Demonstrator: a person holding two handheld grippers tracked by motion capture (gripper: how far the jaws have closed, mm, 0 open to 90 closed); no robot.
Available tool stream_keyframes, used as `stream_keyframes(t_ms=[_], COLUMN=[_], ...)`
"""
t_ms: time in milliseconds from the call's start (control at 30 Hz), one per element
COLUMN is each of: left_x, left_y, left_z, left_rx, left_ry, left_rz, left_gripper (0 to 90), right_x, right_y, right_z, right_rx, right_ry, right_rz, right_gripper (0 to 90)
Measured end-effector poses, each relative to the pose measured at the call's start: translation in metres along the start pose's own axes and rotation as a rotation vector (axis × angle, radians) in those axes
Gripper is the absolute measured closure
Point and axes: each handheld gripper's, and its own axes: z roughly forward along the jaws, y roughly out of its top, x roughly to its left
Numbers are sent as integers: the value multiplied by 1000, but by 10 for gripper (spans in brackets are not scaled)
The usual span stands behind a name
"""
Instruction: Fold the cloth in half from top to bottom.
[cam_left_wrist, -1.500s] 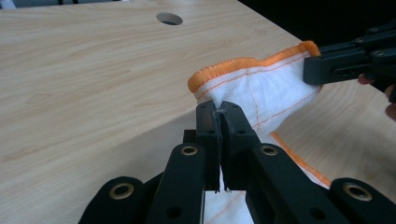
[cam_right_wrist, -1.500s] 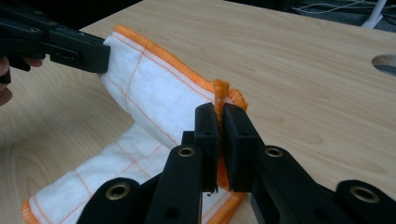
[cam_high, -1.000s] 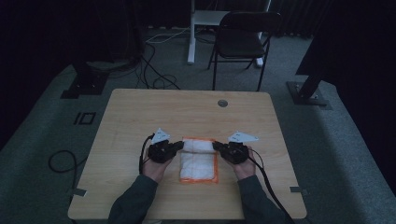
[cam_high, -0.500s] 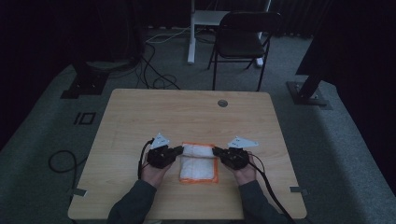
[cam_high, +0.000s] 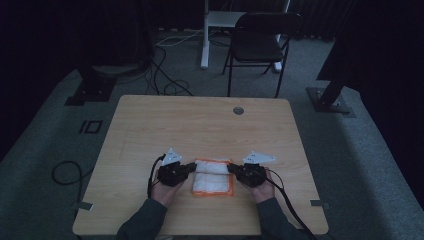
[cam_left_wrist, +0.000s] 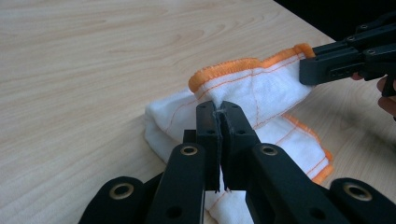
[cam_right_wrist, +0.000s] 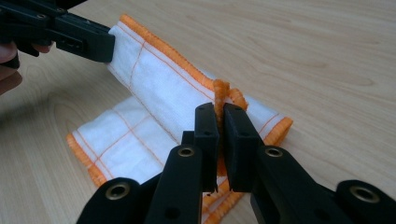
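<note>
Near the front edge of the table, seen from the high view, one white cloth with an orange hem lies folded between two grippers. At its left side sits the left gripper, at its right side the right gripper, each carried by one of the person's two hands, whose sleeves come in over the front edge. Behind the cloth the tabletop is bare wood up to a round grommet near the far edge, with wide open room to both sides as well. Beyond the far edge, on the floor, stands one dark chair, and cables lie off to the left.

Along the left gripper view, the left gripper's fingers are clenched on a pinch of the cloth just under its orange hem, lifting that fold off the lower layer. At the upper right the right gripper clamps the fold's other corner. Open table runs away to the left and ahead.

Along the right gripper view, the right gripper's fingers are clenched on the cloth's bunched orange hem. The left gripper grips the fold's far corner at upper left, and free wood spreads to the right.
</note>
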Motion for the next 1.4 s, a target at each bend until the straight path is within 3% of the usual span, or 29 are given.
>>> stream_keyframes(t_ms=[600, 733, 933, 1133, 1400], left_x=[-2, -1, 3, 10, 8], left_y=[-26, -28, -28, -21, -19], left_z=[2, 0, -8, -14, -12], left_rx=[45, 45, 18, -13, -13], left_ry=[-11, -11, -2, 16, 8], left_rz=[-40, -48, -68, -80, -71], left_gripper=[874, 864, 803, 785, 764], right_x=[6, 5, -2, -11, -13], right_y=[-18, -18, -15, -10, -8], right_z=[3, 0, -11, -15, -10], right_rx=[55, 49, -6, -45, -27], right_ry=[32, 37, 36, 26, 6], right_rz=[13, 21, 49, 79, 86], right_gripper=[844, 792, 671, 662, 668])
